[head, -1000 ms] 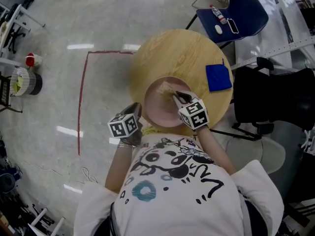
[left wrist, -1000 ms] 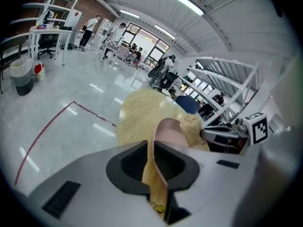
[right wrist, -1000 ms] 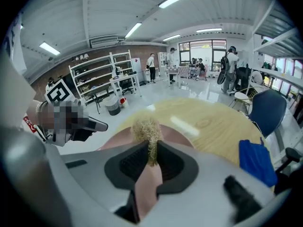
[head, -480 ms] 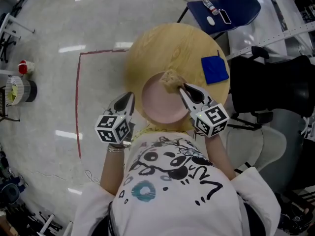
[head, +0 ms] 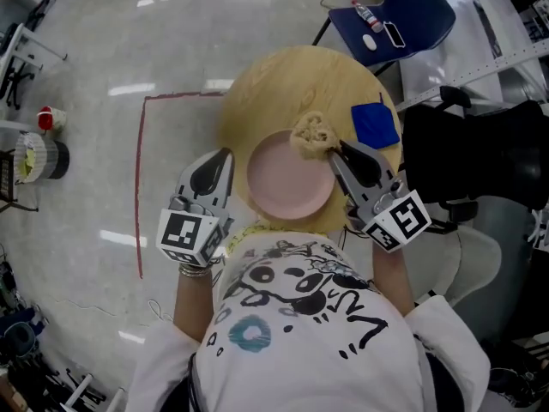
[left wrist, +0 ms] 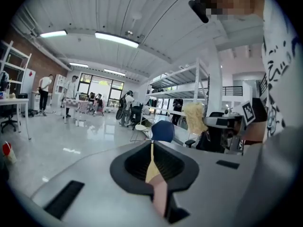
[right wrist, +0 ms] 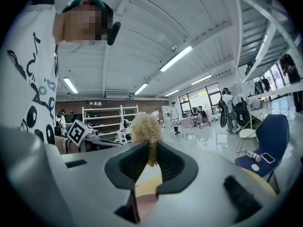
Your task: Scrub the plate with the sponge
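A pink plate (head: 287, 183) lies on the near part of the round wooden table (head: 274, 84). The sponge (head: 310, 136), a frizzy yellow pad, is at the plate's far right rim, partly over the wood. My right gripper (head: 333, 149) is shut on it from the near right, and in the right gripper view the sponge (right wrist: 145, 126) sticks up between the pads of that gripper (right wrist: 150, 151). My left gripper (head: 221, 160) is just left of the plate, apart from its rim, jaws shut with nothing held. In the left gripper view only a thin slit shows at the left gripper (left wrist: 152, 148).
A folded blue cloth (head: 375, 124) lies on the table's right side, just beyond the right gripper. A blue chair (head: 403, 20) with small items stands past the table, and a black chair (head: 480, 161) is to the right. Red tape (head: 140, 187) marks the floor on the left.
The right gripper has carried the sponge from the plate's middle out to its far right rim. The left gripper has drawn slightly left, away from the plate.
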`<state>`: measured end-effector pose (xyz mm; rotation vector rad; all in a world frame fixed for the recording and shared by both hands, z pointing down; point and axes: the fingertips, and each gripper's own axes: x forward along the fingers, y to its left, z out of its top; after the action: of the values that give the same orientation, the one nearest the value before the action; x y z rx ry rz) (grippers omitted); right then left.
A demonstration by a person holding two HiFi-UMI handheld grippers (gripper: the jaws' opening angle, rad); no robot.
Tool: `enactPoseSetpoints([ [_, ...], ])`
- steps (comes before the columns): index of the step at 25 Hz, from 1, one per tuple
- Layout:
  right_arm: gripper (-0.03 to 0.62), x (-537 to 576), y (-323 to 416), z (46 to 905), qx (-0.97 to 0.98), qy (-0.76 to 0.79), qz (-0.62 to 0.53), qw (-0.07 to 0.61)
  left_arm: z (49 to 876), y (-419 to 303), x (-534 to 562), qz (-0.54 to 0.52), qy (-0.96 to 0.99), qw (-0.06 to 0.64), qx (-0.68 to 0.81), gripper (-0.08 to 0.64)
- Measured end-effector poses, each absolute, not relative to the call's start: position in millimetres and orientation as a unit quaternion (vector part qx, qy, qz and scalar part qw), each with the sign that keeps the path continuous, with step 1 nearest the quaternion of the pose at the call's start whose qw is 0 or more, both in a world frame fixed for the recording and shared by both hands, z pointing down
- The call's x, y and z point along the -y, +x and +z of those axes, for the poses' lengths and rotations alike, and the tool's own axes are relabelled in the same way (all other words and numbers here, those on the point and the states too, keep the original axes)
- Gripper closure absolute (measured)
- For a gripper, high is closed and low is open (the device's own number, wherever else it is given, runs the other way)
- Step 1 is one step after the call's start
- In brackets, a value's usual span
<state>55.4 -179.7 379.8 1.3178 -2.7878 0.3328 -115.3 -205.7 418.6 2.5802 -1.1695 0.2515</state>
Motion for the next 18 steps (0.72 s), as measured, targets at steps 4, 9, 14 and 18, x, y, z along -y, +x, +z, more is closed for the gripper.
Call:
enactPoseSetpoints([
  [4,0.529,166.8,64.1,351.1,0.911,0.405,0.080,-0.013,386.7,-102.8,193.0,0.075,0.904,0.109,0.407,0.532],
  [9,0.529,163.4,70.8,322.1,0.922,0.383,0.044,-0.035,354.4,-93.3,189.2,0.063,0.903,0.065,0.420,0.534],
  [14,0.529,163.3,79.3,298.8,0.925,0.377,0.012,-0.042,327.2,-82.8,188.0,0.048,0.904,0.040,0.423,0.534],
  [18,0.529,157.3,86.8,283.0,0.924,0.379,-0.002,-0.053,311.5,-74.8,182.1,0.044,0.908,0.022,0.417,0.534],
])
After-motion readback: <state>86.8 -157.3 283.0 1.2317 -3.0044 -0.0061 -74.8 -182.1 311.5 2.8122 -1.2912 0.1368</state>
